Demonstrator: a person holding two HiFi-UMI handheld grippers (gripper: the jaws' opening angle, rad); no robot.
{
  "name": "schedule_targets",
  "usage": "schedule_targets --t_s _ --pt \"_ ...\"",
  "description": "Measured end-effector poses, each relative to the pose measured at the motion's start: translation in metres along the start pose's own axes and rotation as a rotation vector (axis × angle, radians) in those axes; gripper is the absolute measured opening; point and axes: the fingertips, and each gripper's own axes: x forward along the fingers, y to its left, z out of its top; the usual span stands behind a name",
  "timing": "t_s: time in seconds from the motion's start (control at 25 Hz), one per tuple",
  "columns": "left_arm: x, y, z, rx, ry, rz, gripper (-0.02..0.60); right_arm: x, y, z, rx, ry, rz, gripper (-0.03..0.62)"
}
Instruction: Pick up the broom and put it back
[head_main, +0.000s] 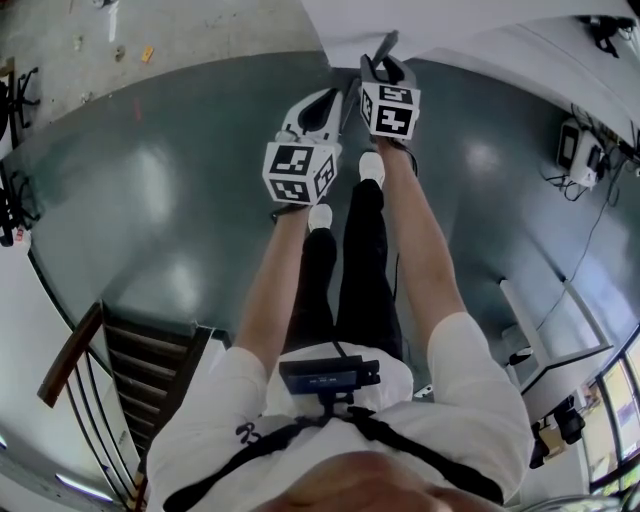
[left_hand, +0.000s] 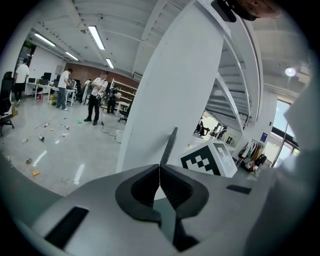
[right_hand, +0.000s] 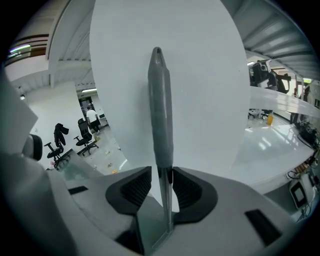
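The broom shows only as a grey handle (right_hand: 160, 100) with a metal shaft below it, upright in front of a white pillar (right_hand: 205, 70). My right gripper (right_hand: 165, 176) is shut on that handle just under the grey grip. In the head view the right gripper (head_main: 386, 62) reaches toward the pillar (head_main: 420, 20), with the handle's tip (head_main: 388, 40) poking past it. My left gripper (left_hand: 159, 172) is shut with nothing between its pads. It hangs just left of and behind the right gripper (left_hand: 210, 159), and the handle (left_hand: 171, 142) rises beyond it. The broom's head is hidden.
Dark glossy floor (head_main: 180, 180) spreads to the left. A stair with a wooden rail (head_main: 120, 350) lies at lower left. Cables and a device (head_main: 575, 150) sit at right, with a white desk (head_main: 545, 335) below. Several people (left_hand: 95, 97) and office chairs (right_hand: 55, 140) stand far off.
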Motion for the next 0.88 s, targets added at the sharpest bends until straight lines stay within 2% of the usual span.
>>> schedule_targets --t_s 0.12,0.2,0.48,0.88 --pt "-0.002 -0.002 0.004 -0.001 -0.01 -0.001 0.012 0.001 -0.002 0.003 0.002 -0.006 -0.006 0.132" --pt "-0.003 -0.004 0.007 -0.003 -0.021 -0.004 0.012 -0.003 -0.003 0.003 0.008 -0.009 -0.01 0.095" --pt "-0.017 -0.02 0.018 -0.005 -0.053 -0.05 0.012 -0.029 -0.004 -0.009 -0.012 0.014 -0.029 0.095" --pt "-0.072 -0.034 0.031 0.071 -0.073 -0.021 0.012 -0.098 0.019 -0.007 -0.051 -0.02 -0.068 0.095"
